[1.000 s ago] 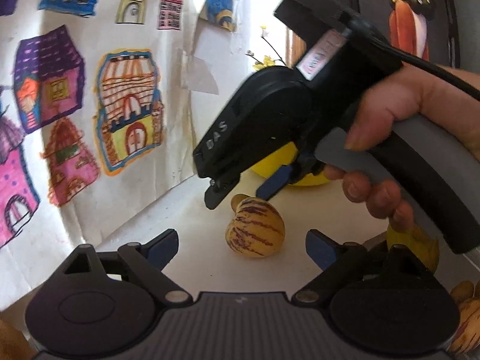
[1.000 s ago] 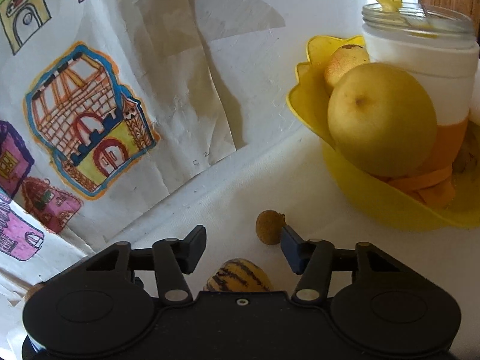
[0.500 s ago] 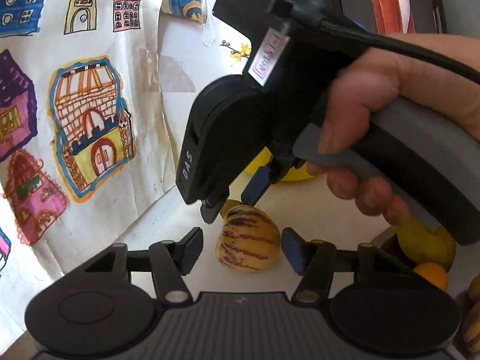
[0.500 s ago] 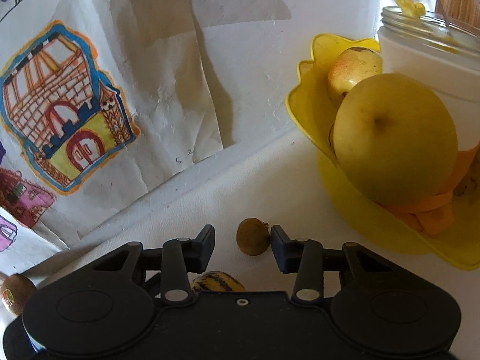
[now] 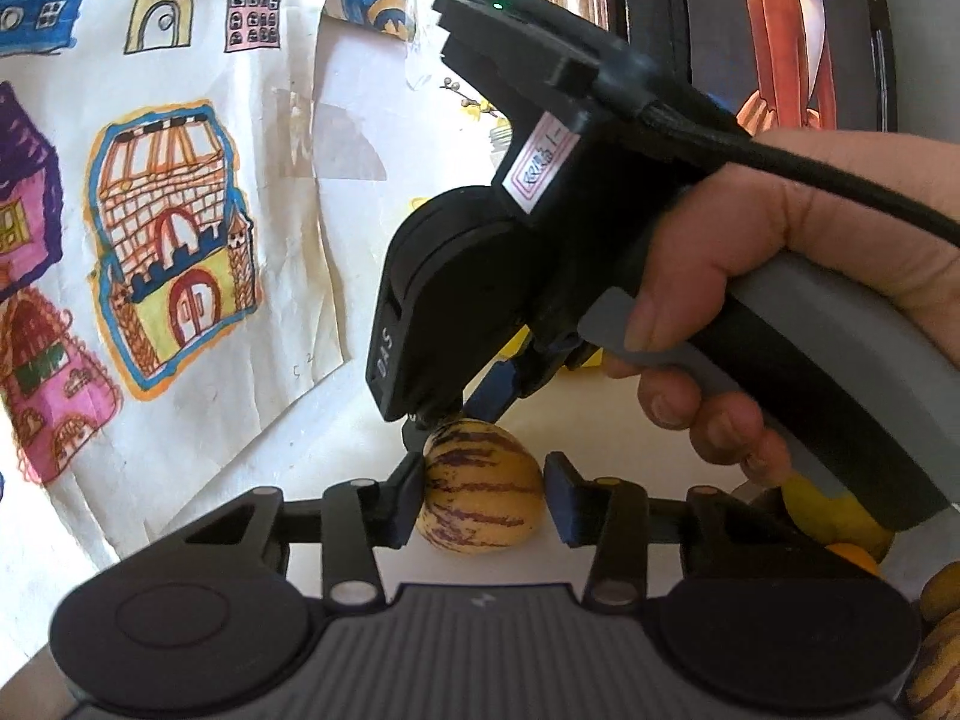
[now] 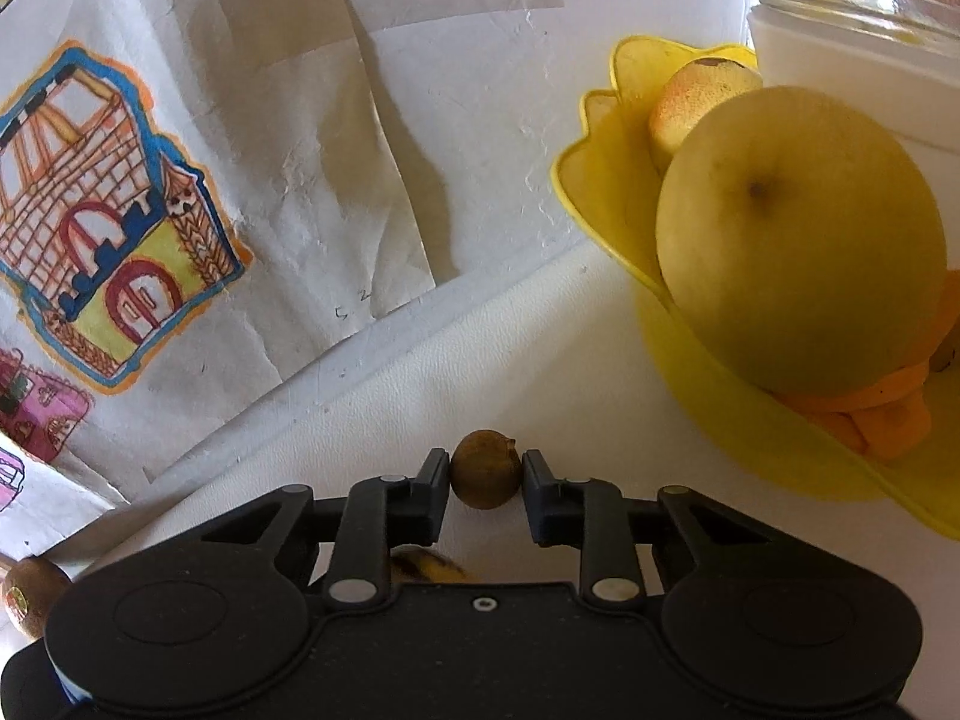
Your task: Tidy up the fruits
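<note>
A yellow, purple-striped melon (image 5: 480,486) lies on the white table between the fingers of my left gripper (image 5: 480,501); the left pad touches it, the right pad stands a little off. My right gripper (image 6: 485,480) is shut on a small brown round fruit (image 6: 485,476) that rests on the table. In the left wrist view the right gripper's body (image 5: 480,300) hangs just above and behind the melon. A yellow bowl (image 6: 720,372) at the right holds a large yellow pear (image 6: 798,270) and a smaller peach-coloured fruit (image 6: 690,102).
A wall hung with children's house drawings (image 6: 120,228) rises right behind the table. A glass jar (image 6: 858,60) stands behind the bowl. A brown kiwi-like fruit (image 6: 30,600) lies at far left. More yellow and orange fruit (image 5: 840,528) sits at right in the left wrist view.
Both grippers have narrowed. The left has moved forward so that the striped melon lies between its fingers. The right has closed onto the small brown fruit.
</note>
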{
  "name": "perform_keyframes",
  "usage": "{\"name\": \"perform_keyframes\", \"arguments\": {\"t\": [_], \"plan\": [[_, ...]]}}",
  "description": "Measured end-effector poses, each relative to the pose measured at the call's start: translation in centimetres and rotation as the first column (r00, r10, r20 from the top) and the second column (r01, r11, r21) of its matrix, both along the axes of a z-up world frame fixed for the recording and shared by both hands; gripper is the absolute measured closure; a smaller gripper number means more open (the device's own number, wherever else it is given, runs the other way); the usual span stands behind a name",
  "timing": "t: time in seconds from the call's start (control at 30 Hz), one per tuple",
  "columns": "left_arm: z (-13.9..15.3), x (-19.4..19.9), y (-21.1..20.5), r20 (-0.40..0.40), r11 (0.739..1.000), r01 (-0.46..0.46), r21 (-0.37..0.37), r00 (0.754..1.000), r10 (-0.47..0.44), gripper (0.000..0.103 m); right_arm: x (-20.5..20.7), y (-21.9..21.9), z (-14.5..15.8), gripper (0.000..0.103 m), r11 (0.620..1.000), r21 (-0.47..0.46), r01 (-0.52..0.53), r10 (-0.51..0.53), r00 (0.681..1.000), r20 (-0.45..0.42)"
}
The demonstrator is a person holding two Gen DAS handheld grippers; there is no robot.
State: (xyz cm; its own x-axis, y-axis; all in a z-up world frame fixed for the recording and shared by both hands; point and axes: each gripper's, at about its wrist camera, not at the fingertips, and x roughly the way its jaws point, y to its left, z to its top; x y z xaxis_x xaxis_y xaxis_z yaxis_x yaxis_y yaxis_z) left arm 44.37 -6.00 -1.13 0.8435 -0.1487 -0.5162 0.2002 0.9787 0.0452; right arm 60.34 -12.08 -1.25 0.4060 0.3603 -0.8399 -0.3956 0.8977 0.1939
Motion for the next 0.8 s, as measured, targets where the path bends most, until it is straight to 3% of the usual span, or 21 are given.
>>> {"name": "perform_keyframes", "arguments": {"t": [0.47,0.8], "plan": [[0.4,-2.8,1.1,-0.018,1.0,-0.006,-0.024,1.0,0.006,0.058,-2.7,-1.2,1.6,0.076,1.0,0.029,0.01,-0.012,0.999,0.049],[0.9,-6.2,3.7,-0.07,0.99,-0.047,-0.134,0.997,0.037,0.058,-8.3,-4.1,4.3,0.076,0.993,0.12,0.003,-0.013,0.997,0.082]]}}
